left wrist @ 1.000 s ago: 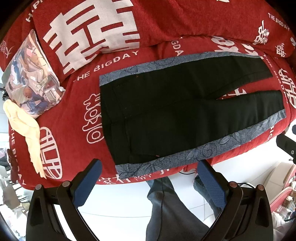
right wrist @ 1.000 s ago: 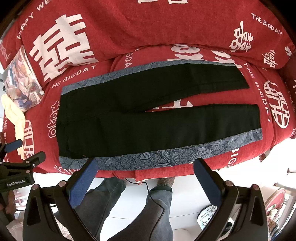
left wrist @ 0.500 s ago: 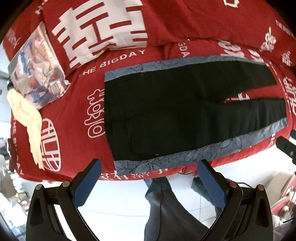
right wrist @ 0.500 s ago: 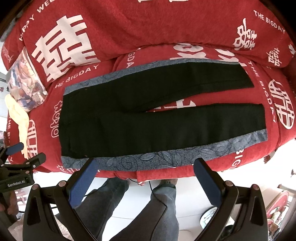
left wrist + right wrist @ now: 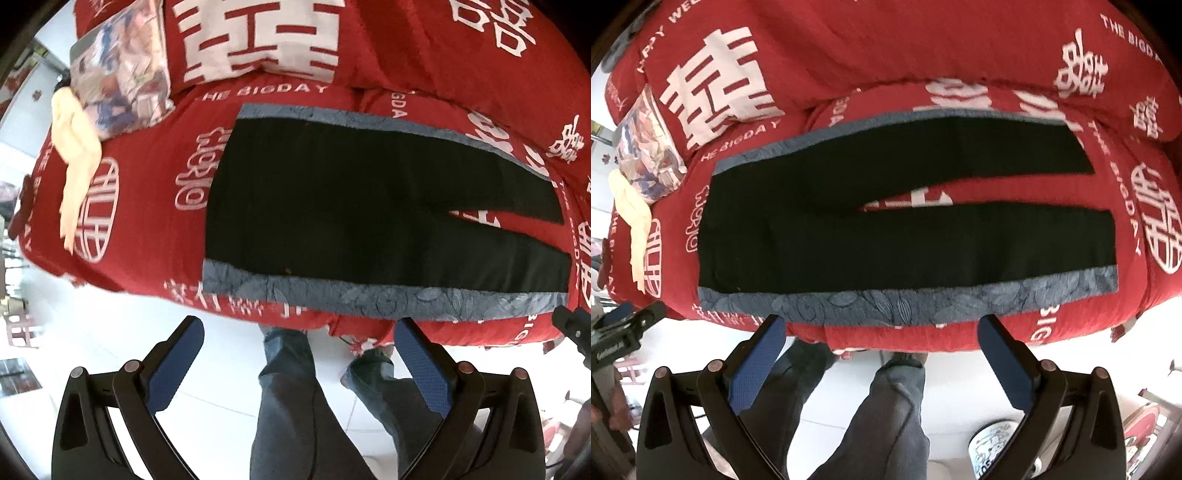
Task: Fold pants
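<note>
The left gripper (image 5: 297,345) hangs with its blue-padded jaws spread wide and empty, off the sofa's front edge above the person's jeans-clad legs (image 5: 295,406). The right gripper (image 5: 881,343) is likewise spread and empty, just short of that same edge.

Beyond them the pants (image 5: 886,229) lie flat along the sofa (image 5: 923,48) seat, waistband toward its left end, both legs running toward the right end and splayed slightly apart. They are black with a grey-blue leaf-patterned stripe (image 5: 905,301) along each outer seam, the near one lying right at the front edge.

The cloth looks soft, light and limp, so it should sag wherever unsupported. Pinching the near stripe at waistband and hem would probably carry that leg over evenly.

The red cover reads "THE BIGDAY", with large white double-happiness characters. A printed cushion (image 5: 122,66) and a pale yellow cloth (image 5: 75,147) sit at the left end.
</note>
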A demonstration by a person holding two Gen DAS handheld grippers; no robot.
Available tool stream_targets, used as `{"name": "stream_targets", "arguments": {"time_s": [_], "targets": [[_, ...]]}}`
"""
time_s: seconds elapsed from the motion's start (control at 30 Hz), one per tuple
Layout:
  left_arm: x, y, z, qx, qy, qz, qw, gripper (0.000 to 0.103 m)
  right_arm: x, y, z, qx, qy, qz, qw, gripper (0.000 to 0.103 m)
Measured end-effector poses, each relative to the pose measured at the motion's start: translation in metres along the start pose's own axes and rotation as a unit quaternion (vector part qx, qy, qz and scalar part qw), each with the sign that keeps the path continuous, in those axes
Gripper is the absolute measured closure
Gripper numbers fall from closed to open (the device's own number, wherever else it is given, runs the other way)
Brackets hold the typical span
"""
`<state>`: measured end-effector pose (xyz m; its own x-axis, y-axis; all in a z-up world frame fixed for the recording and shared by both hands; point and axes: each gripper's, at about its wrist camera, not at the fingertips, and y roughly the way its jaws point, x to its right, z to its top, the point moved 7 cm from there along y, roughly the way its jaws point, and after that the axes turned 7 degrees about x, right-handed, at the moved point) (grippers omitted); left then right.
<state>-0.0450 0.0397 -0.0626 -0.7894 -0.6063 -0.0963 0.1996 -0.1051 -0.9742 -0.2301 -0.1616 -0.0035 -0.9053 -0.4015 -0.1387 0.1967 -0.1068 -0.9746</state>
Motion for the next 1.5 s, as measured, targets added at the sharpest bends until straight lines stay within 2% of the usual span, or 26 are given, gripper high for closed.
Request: {"name": "stream_targets", "arguments": {"time_s": [0.27,0.5,0.73,1.03,1.2,1.3,1.37,1.43,1.5], "targets": [[-0.01,0.007,-0.008,0.007,0.012,0.012,0.9998,0.0,-0.009,0.008,-0.015,-0.015,-0.007,0.01,1.0,0.0],[-0.017,0.044,-0.002,0.01,0.026,0.011,0.9995,0.0,-0.026,0.026,-0.02,-0.019,0.003,0.005,1.0,0.0],[-0.028,0.101,-0.012,-0.019,0.032,0.005,0.9993,0.0,-0.051,0.077,-0.029,-0.037,0.016,0.008,0.999,0.0],[-0.034,0.154,-0.017,-0.026,0.019,-0.002,0.9995,0.0,-0.071,0.141,-0.044,-0.057,0.031,0.018,0.998,0.0],[-0.035,0.173,-0.021,-0.023,0.003,-0.018,0.9996,0.0,-0.085,0.161,-0.045,-0.054,0.042,0.058,0.996,0.0],[-0.042,0.177,-0.021,-0.013,-0.027,-0.049,0.9984,0.0,-0.099,0.169,-0.046,-0.053,0.062,0.125,0.989,0.0],[-0.052,0.178,-0.022,-0.003,-0.06,-0.084,0.9947,0.0,-0.109,0.172,-0.048,-0.056,0.082,0.184,0.978,0.0],[-0.061,0.178,-0.024,0.004,-0.091,-0.13,0.9873,0.0,-0.119,0.177,-0.053,-0.066,0.108,0.241,0.962,0.002],[-0.071,0.179,-0.03,0.007,-0.124,-0.176,0.9766,0.0,-0.129,0.184,-0.063,-0.083,0.128,0.285,0.946,0.023]]}}
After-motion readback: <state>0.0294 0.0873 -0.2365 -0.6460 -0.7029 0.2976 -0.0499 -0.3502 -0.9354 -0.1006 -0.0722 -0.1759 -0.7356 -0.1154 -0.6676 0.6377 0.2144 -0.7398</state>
